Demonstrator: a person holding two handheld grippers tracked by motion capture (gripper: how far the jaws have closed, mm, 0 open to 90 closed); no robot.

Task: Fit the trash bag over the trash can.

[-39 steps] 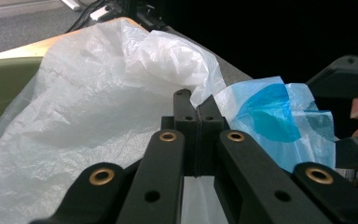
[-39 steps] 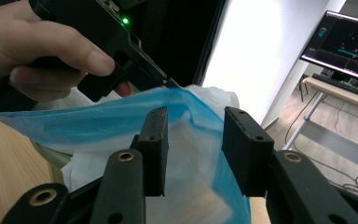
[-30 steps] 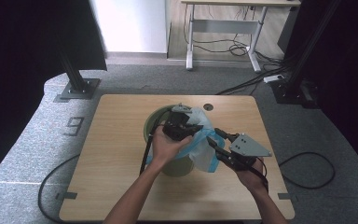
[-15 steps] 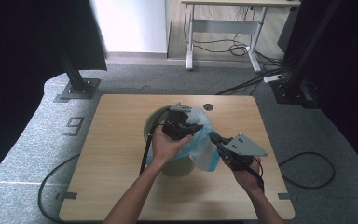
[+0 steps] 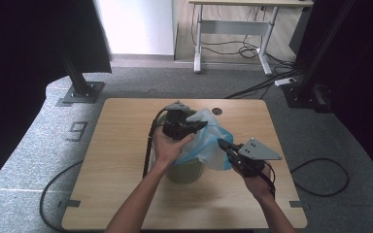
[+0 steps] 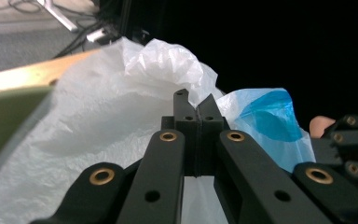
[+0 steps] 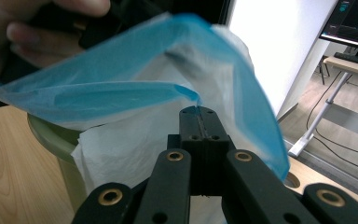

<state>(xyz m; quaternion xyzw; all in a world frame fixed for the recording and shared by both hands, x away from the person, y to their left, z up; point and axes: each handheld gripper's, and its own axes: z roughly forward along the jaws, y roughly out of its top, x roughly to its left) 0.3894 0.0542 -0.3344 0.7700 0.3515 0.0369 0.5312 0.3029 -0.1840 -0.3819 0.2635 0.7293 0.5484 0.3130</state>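
Table (image 5: pixel 126 184) of light wood carries one olive-green bin (image 5: pixel 187 172) near its middle. A blue plastic bag (image 5: pixel 209 145) sits over the bin mouth, with a crumpled white plastic liner (image 6: pixel 121 107) bunched at the rim beneath it.

Left gripper (image 5: pixel 194 127): held above the bin's far rim in the high view, with the person's left hand (image 5: pixel 170 145) wrapped around its body. In the left gripper view the jaws stand pressed together at the tips. White film lies directly behind and below the tips and appears to pass between them, though the contact itself is hard to confirm. The blue bag (image 6: pixel 270 116) shows just to the right of the jaws in that view.

Right gripper (image 5: pixel 223 144): positioned at the bin's right side, its grey three-cornered plate (image 5: pixel 257 150) on top, jaws pointing toward the bag. In the right gripper view (image 7: pixel 199 111) the jaws are closed and pinch a folded edge of the blue bag (image 7: pixel 121 93) at their tips. The bag hangs stretched between this pinch point and the left hand (image 7: pixel 23 28) at the upper left of that view. The green bin rim (image 7: pixel 51 137) shows below the film.

A cable (image 5: pixel 320 174) trails from the right gripper across the floor.
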